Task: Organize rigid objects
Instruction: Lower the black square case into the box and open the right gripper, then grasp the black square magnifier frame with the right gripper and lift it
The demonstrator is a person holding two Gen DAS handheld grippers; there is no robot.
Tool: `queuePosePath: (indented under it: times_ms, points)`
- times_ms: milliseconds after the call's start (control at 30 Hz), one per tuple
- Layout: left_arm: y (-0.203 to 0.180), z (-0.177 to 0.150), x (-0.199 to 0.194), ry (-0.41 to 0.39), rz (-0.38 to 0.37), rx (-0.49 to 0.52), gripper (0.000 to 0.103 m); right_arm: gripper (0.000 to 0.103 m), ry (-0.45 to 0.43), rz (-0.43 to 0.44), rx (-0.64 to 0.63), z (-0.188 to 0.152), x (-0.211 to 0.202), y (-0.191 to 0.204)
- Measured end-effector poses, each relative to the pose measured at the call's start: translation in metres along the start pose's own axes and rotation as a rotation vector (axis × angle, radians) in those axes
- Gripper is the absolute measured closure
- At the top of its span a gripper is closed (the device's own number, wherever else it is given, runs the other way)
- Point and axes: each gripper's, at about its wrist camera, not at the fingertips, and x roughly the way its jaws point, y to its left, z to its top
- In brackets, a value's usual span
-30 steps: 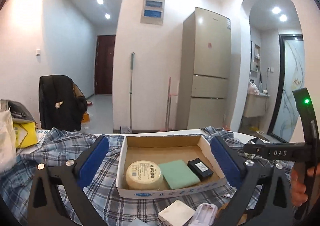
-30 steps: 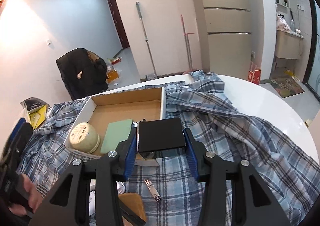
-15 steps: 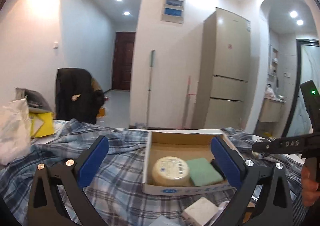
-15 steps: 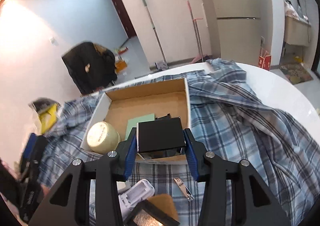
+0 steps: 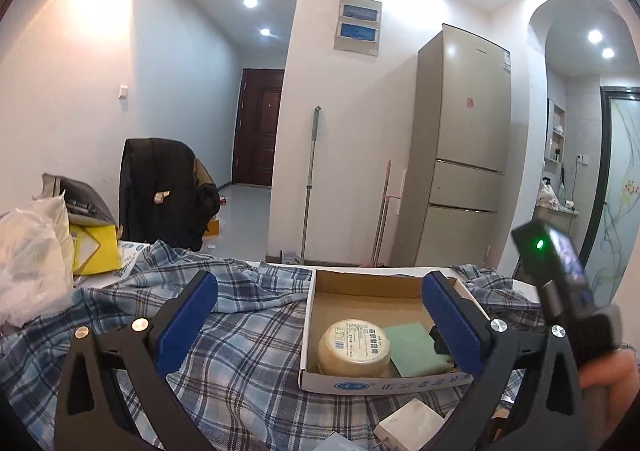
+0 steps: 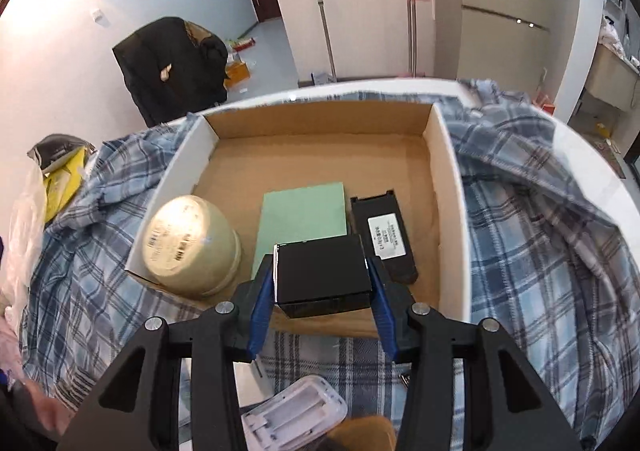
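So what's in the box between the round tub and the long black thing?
A flat green pad lies between the cream tub and the black battery in the cardboard box, seen in the right wrist view.

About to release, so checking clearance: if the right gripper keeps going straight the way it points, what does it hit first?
Probably the green pad: the right gripper, shut on the black box, points into the cardboard box just above it. The black battery lies slightly right. Depth is uncertain.

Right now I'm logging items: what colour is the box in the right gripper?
Black box, clearest in the right wrist view.
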Motion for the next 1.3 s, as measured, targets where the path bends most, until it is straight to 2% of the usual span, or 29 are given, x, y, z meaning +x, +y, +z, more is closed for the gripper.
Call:
queuePosePath:
  times_ms: [133, 200, 233, 300, 333, 433, 467, 600, 667, 800, 933, 1000, 1100, 1133, 1233, 1300]
  points:
    - [0.003, -0.001, 0.005, 0.026, -0.009, -0.011, 0.0, 0.059, 0.033, 0.029, 0.022, 0.002, 0.014, -0.004]
    - [0.005, -0.002, 0.007, 0.043, -0.04, -0.031, 0.0, 0.059, 0.042, 0.037, 0.018, 0.002, 0.018, -0.002]
    - [0.007, -0.002, 0.008, 0.049, -0.052, -0.045, 0.0, 0.057, 0.04, 0.037, 0.014, 0.002, 0.018, -0.001]
    - [0.008, -0.002, 0.007, 0.046, -0.049, -0.054, 0.0, 0.043, 0.018, 0.032, 0.005, 0.003, 0.013, 0.002]
    - [0.008, -0.001, 0.006, 0.042, -0.045, -0.054, 0.0, 0.032, -0.007, 0.022, 0.006, 0.003, 0.008, 0.002]
    - [0.009, -0.001, 0.004, 0.036, -0.047, -0.061, 0.0, 0.03, -0.13, -0.073, 0.03, 0.003, -0.019, 0.001]
    - [0.009, 0.0, 0.004, 0.037, -0.052, -0.062, 0.0, 0.025, -0.171, -0.082, 0.022, 0.003, -0.031, 0.002]
    - [0.01, 0.0, 0.002, 0.033, -0.058, -0.067, 0.0, 0.016, -0.263, -0.05, -0.033, 0.001, -0.074, 0.005]
    - [0.01, -0.001, 0.001, 0.035, -0.056, -0.062, 0.0, 0.008, -0.309, -0.043, -0.069, -0.004, -0.095, 0.005]
    - [0.006, 0.001, -0.002, 0.03, -0.057, -0.041, 0.0, 0.004, -0.393, -0.062, -0.133, -0.022, -0.129, 0.003]
    - [-0.004, 0.007, -0.015, 0.015, -0.079, 0.004, 0.0, 0.002, -0.428, -0.079, -0.147, -0.041, -0.143, 0.0]
    - [-0.012, 0.016, -0.022, 0.029, -0.07, 0.032, 0.0, 0.002, -0.423, -0.058, -0.155, -0.05, -0.147, -0.004]
    - [-0.015, 0.024, -0.028, 0.139, -0.199, -0.003, 0.0, 0.002, -0.396, -0.034, -0.183, -0.064, -0.149, -0.012]
    - [-0.016, 0.024, -0.032, 0.165, -0.216, 0.005, 0.0, 0.002, -0.383, -0.033, -0.203, -0.068, -0.148, -0.012]
    - [-0.022, 0.017, -0.05, 0.173, -0.167, 0.079, 0.0, 0.002, -0.315, -0.013, -0.268, -0.083, -0.142, -0.011]
    - [-0.022, 0.011, -0.061, 0.149, -0.155, 0.092, 0.0, 0.002, -0.219, -0.002, -0.325, -0.093, -0.129, -0.007]
